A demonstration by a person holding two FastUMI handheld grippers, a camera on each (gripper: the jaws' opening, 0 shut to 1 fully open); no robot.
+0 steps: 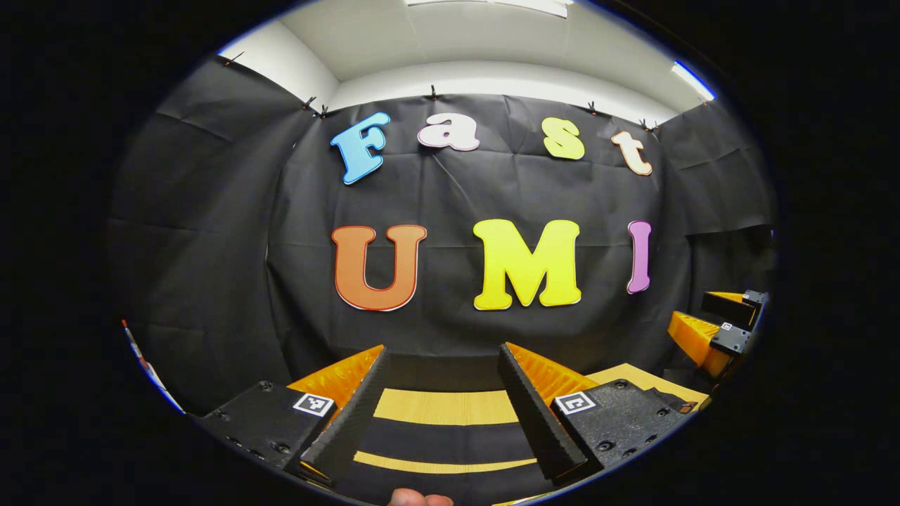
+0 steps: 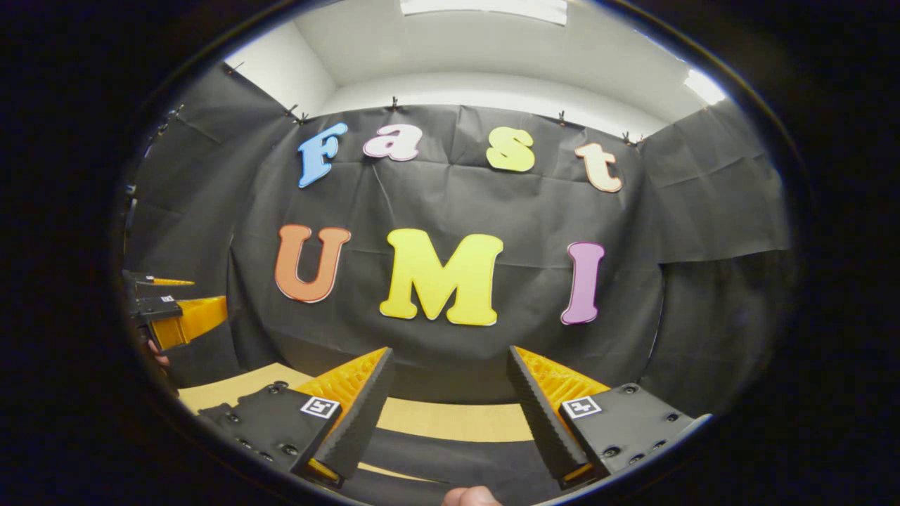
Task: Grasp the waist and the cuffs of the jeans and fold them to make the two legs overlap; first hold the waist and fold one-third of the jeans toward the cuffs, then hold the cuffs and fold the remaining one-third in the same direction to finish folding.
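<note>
1. In the left gripper view, the left gripper (image 1: 444, 351) is held up facing the black cloth wall (image 1: 211, 246) of the booth, its two ridged fingers (image 1: 351, 414) spread wide with nothing between them.
2. Beyond those fingers lies a pale wooden table (image 1: 446, 407), and a dark band of cloth (image 1: 450, 443) crosses it near the bottom of the view; whether this is the jeans cannot be told.
3. The tip of a person's finger (image 1: 420, 499) shows at the very bottom edge of this view.
4. At the right rim of the left gripper view the right gripper (image 1: 724, 327) shows farther off, level with the table's far side; how its fingers stand there cannot be told.
5. In the right gripper view, the right gripper (image 2: 450, 355) also faces the cloth wall (image 2: 703, 211), fingers (image 2: 358, 414) wide apart and holding nothing.
6. The wooden table (image 2: 457, 422) lies beyond them, with the dark cloth (image 2: 450, 457) across it low in the view.
7. At the left rim of this view the left gripper (image 2: 172, 316) shows, well apart from the right one.
8. A white ceiling with light panels (image 2: 485, 8) runs above the cloth wall.
</note>
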